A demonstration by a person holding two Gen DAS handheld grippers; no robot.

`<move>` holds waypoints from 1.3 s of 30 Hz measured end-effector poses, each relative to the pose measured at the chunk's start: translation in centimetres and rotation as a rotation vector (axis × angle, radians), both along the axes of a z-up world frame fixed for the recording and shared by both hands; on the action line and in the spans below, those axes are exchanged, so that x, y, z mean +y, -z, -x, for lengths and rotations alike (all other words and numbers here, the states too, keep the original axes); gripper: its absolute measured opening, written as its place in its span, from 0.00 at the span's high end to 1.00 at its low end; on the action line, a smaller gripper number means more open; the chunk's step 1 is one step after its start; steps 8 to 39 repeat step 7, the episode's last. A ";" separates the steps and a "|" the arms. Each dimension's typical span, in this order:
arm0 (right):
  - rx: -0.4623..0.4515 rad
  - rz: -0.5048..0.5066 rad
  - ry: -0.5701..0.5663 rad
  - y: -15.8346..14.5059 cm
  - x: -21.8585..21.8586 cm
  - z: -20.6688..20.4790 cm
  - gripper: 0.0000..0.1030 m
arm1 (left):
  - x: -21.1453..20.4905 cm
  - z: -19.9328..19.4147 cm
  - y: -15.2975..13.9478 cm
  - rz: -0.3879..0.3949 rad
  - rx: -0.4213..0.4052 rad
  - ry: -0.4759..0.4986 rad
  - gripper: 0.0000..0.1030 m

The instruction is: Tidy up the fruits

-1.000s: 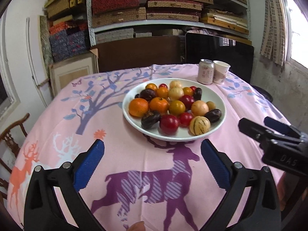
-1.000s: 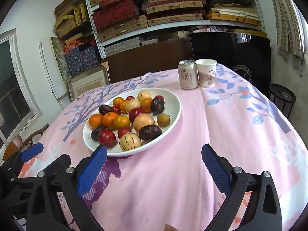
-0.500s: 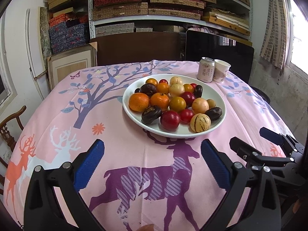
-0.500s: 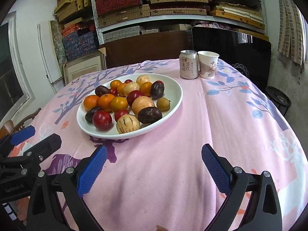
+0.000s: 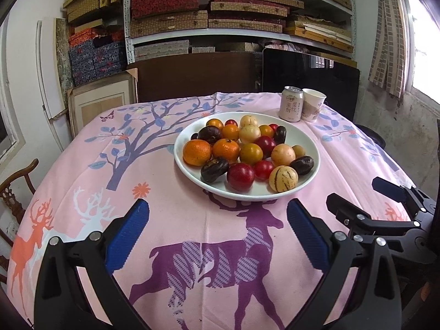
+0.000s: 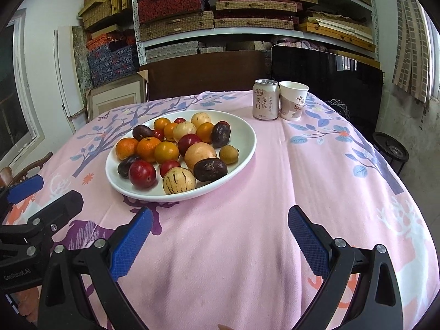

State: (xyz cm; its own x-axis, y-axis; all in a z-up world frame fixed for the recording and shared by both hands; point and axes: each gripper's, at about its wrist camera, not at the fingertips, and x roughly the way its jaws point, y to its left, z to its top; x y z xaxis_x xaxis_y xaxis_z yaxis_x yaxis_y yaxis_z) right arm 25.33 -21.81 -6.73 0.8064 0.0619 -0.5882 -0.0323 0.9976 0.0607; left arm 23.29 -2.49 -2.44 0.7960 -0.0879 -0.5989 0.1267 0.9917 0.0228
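Observation:
A white plate [image 5: 310, 143] sits mid-table, also in the right wrist view [image 6: 244, 137]. It holds several fruits: oranges [image 5: 197, 152], dark passion fruits [image 5: 214, 169], red plums [image 5: 240, 176], a striped yellow melon [image 5: 283, 178] [image 6: 178, 180]. My left gripper [image 5: 217, 233] is open and empty, hovering near the plate's front edge. My right gripper [image 6: 220, 236] is open and empty, to the right of the plate's front; it also shows at the right of the left wrist view [image 5: 368, 200].
A drink can [image 6: 265, 99] and a paper cup [image 6: 293, 100] stand at the table's far right. The pink deer-print tablecloth [image 6: 275, 192] covers the table. A wooden chair [image 5: 16, 187] is at the left. Shelves of boxes [image 5: 192, 13] stand behind.
Both grippers have drawn back and lowered a little toward the table's near side. The right gripper sits lower in the left wrist view. Both stay open.

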 end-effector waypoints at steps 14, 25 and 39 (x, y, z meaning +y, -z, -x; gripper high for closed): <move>0.001 0.005 0.004 0.0 0.1 0.0 0.03 | 0.3 -0.3 0.3 0.016 0.031 -0.003 0.04; 0.001 0.005 0.004 0.0 0.1 0.0 0.03 | 0.3 -0.3 0.3 0.016 0.031 -0.003 0.04; 0.001 0.005 0.004 0.0 0.1 0.0 0.03 | 0.3 -0.3 0.3 0.016 0.031 -0.003 0.04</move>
